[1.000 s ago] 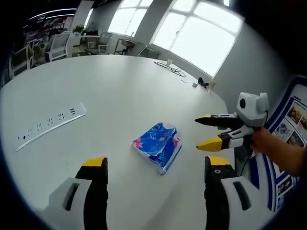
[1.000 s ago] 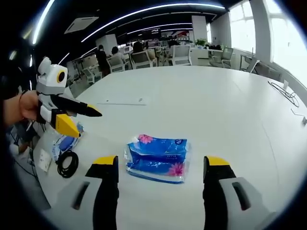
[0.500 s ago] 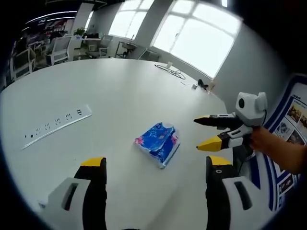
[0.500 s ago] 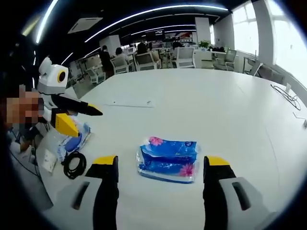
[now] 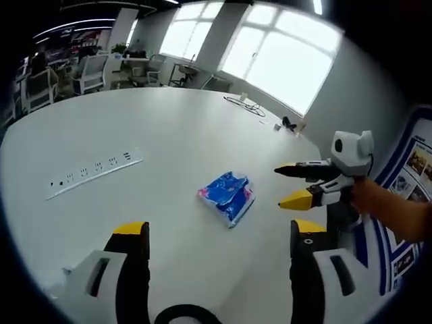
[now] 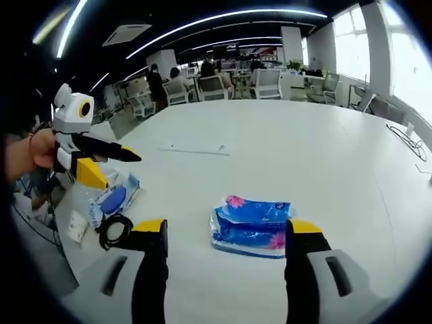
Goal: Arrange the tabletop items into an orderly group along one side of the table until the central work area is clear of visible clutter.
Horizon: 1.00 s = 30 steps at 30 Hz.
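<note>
A blue tissue pack (image 5: 227, 196) with pink flowers lies flat on the white round table (image 5: 155, 135). My left gripper (image 5: 219, 233) is open and empty, its jaws well short of the pack. In the right gripper view the tissue pack (image 6: 251, 226) lies just ahead of my open right gripper (image 6: 227, 228), nearer its right jaw and untouched. That right gripper (image 5: 279, 185) also comes into the left gripper view from the right, held by a hand, jaws apart. The left gripper (image 6: 121, 172) hangs open above the table's left edge.
A white power strip (image 5: 94, 177) lies to the left on the table. Near the table's edge sit a blue packet (image 6: 113, 200), a black coiled cable (image 6: 116, 231) and a small white card (image 6: 75, 226). Loose cables (image 5: 243, 102) lie at the far side, and office chairs (image 6: 263, 82) stand beyond.
Both cameras have pulled back and shifted, so the tissue pack looks smaller and farther. It has not moved on the table. The black cable's edge now shows at the bottom of the left gripper view.
</note>
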Each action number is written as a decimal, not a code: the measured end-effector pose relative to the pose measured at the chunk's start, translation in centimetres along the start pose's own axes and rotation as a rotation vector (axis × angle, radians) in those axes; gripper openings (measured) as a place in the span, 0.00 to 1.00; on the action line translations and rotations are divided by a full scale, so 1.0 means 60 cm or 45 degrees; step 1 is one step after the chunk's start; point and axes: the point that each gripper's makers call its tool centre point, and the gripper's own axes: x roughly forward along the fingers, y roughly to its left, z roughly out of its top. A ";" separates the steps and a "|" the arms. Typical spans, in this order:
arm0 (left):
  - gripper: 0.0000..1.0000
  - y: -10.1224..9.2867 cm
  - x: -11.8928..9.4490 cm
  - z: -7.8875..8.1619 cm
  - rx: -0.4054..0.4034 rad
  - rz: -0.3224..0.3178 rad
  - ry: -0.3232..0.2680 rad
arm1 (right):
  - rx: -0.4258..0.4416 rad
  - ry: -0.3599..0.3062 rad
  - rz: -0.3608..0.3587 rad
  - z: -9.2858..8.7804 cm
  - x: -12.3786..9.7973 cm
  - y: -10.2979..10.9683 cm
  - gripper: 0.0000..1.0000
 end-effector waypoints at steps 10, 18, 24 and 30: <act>0.88 0.003 -0.051 -0.011 -0.021 0.035 -0.031 | -0.024 0.012 0.041 0.002 -0.004 0.037 0.68; 0.88 0.008 -0.096 -0.030 -0.048 0.070 -0.063 | -0.053 0.031 0.098 0.000 0.004 0.085 0.67; 0.89 0.016 -0.130 -0.048 -0.069 0.109 -0.082 | -0.075 0.043 0.137 -0.001 0.010 0.119 0.67; 0.89 0.018 -0.162 -0.063 -0.088 0.130 -0.100 | -0.096 0.055 0.166 0.003 0.014 0.143 0.67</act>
